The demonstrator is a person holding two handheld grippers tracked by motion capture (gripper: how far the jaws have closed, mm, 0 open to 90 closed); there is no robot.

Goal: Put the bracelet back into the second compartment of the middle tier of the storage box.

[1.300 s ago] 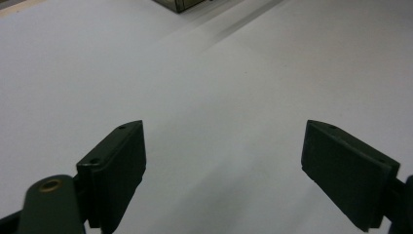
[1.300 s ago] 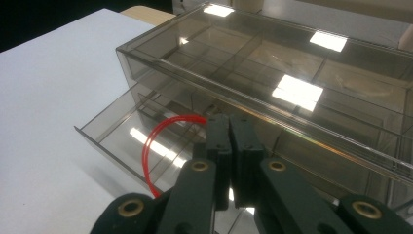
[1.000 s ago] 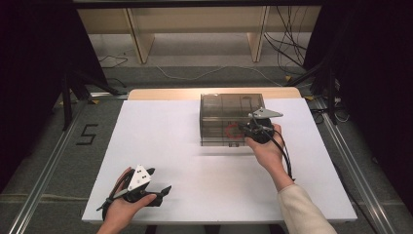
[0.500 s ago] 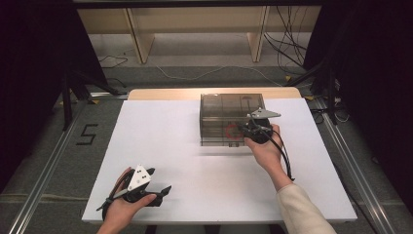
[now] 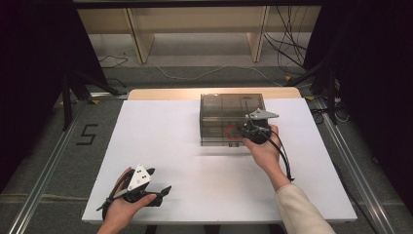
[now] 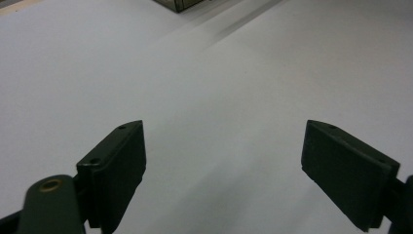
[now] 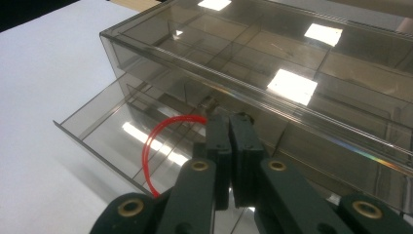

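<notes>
White table (image 5: 160, 141): at one o'clock the right gripper (image 7: 229, 127), jaws pressed together, perhaps pinching a thin red ring (image 7: 148, 144) over the smoky clear plastic drawer box (image 5: 221, 109); left gripper (image 6: 224, 165) spread at seven.

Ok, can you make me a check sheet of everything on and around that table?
Surface: white table top, flat, with a wooden strip along the far edge.
Job's things: smoky see-through drawer box; its lower drawer is pulled partly out; a red ring hangs at the drawer front.
Clutter: nothing seen.
Grippers: right gripper at the drawer front, jaws shut by the red ring; whether they pinch it cannot be told. Left gripper rests near the table's near left corner, jaws open with nothing between.
Cables: one trails from each gripper; more lie on the floor behind.
Surroundings: wooden shelf frame, grey floor marked 5, metal rails.
</notes>
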